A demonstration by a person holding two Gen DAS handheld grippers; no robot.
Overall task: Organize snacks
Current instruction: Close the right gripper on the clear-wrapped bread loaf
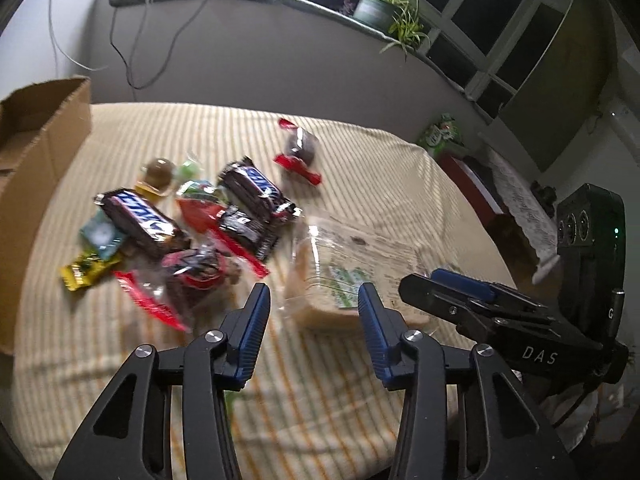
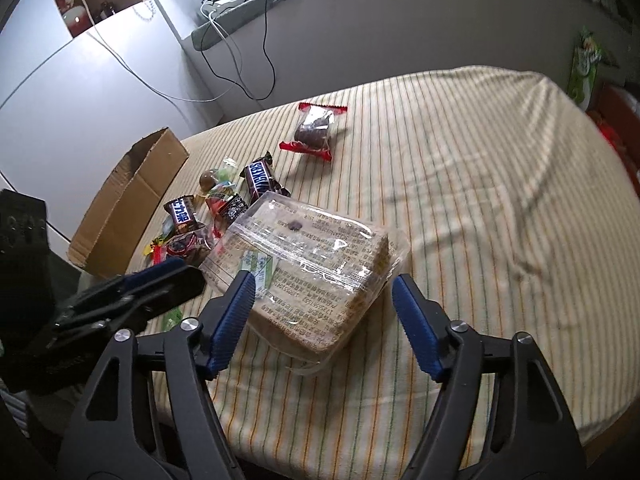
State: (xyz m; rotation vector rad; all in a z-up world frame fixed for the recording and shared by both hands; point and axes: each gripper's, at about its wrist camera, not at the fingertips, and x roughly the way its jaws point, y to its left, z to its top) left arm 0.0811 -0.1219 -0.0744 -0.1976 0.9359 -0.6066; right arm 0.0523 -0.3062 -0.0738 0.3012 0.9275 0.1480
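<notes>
A clear-wrapped pack of sliced bread (image 2: 312, 264) lies on the striped cloth, also in the left wrist view (image 1: 352, 272). My right gripper (image 2: 322, 280) is open, its fingers on either side of the pack's near end, not closed on it. My left gripper (image 1: 314, 300) is open and empty, just in front of the bread and right of a snack pile: two Snickers bars (image 1: 138, 220) (image 1: 256, 190), red-wrapped cakes (image 1: 192, 276), small candies. One red-wrapped chocolate cake (image 2: 314, 130) lies apart, farther back. An open cardboard box (image 2: 128, 204) stands at the left.
The table is covered by a cream striped cloth (image 2: 480, 184). A grey wall with hanging cables (image 2: 256, 60) rises behind it. A potted plant (image 1: 380, 4) sits on the sill. A green packet (image 2: 586, 68) stands at the far right edge.
</notes>
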